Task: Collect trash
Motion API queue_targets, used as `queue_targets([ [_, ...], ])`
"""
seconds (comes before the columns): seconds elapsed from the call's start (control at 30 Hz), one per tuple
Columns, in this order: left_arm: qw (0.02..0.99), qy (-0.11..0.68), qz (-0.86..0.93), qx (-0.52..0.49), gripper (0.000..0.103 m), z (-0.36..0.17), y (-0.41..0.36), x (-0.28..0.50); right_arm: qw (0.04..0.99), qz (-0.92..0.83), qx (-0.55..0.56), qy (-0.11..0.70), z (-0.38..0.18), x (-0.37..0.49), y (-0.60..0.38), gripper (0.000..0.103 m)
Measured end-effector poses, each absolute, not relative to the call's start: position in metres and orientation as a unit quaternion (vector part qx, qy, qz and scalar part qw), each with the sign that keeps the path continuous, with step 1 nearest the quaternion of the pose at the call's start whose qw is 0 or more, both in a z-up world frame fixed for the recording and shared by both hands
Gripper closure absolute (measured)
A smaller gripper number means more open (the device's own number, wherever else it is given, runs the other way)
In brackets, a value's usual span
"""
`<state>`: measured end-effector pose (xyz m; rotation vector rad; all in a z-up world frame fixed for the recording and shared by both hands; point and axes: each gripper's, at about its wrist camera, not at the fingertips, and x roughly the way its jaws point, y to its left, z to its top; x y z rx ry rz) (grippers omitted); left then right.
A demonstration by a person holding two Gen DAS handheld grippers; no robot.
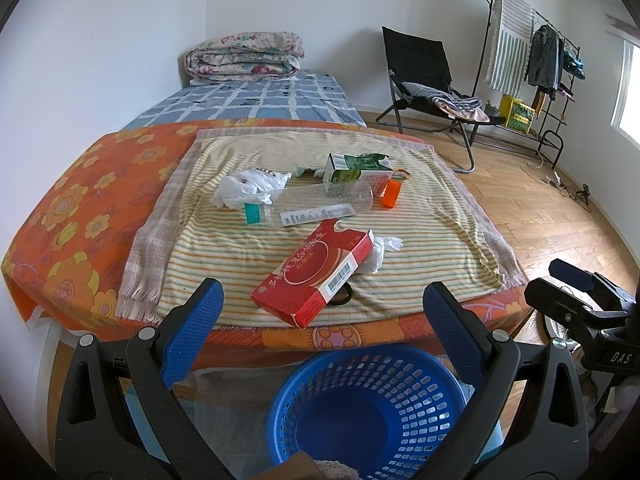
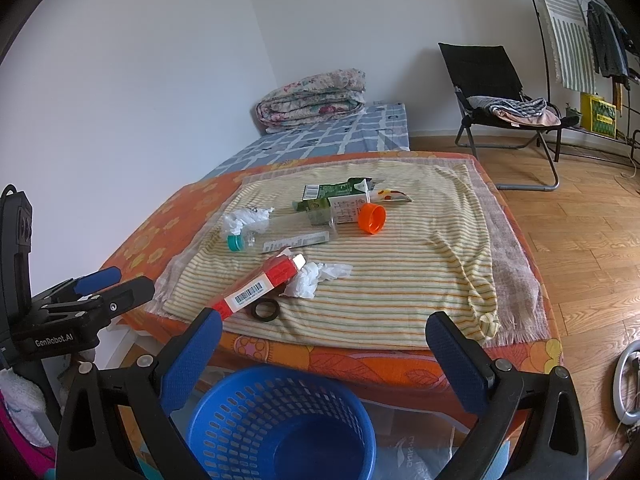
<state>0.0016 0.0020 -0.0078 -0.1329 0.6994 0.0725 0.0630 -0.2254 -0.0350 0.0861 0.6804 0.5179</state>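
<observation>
Blue basket [image 1: 362, 408] is sitting lowest and closest in both wrist views, on the floor just below the near table edge, nothing visible in its bowl. Left gripper [image 1: 322, 312] is hovering above it with jaws spread wide, gripping nothing; right gripper [image 2: 324, 344] is doing the same, wide open and empty, and is also showing at the right edge of the left view. Beyond the jaws, trash is lying on a striped cloth [image 2: 400, 280] over the orange floral table cover [image 1: 80, 208]: red carton [image 1: 314, 270] nearest, partly covering a black ring [image 2: 265, 309], with a crumpled tissue [image 1: 380, 252] touching its far end. Further back, a clear bottle [image 1: 320, 202] with teal cap is lying on its side, a white plastic bag [image 1: 248, 188] beside it, then a green-and-white milk carton [image 1: 356, 170] and an orange cap [image 2: 372, 219]. Nothing appears collected yet. Judgement: starting with the red carton looks sensible, closing across its narrow sides rather than the broad face, lifting clear of the ring, then releasing low over the basket so it is not bouncing out.
</observation>
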Motion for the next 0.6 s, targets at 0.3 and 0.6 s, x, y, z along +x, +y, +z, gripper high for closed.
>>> queue_targets([
  [0.3,0.932,0.353,0.049,-0.068,0.001,-0.017,0.022,-0.003,0.911,0.244,0.031,0.331,-0.038,0.063,-0.220,0.000],
  [0.6,0.921,0.388,0.007,-0.033,0.001,-0.031,0.016,0.014,0.905,0.248,0.063,0.340,-0.044,0.080,-0.228,0.000],
])
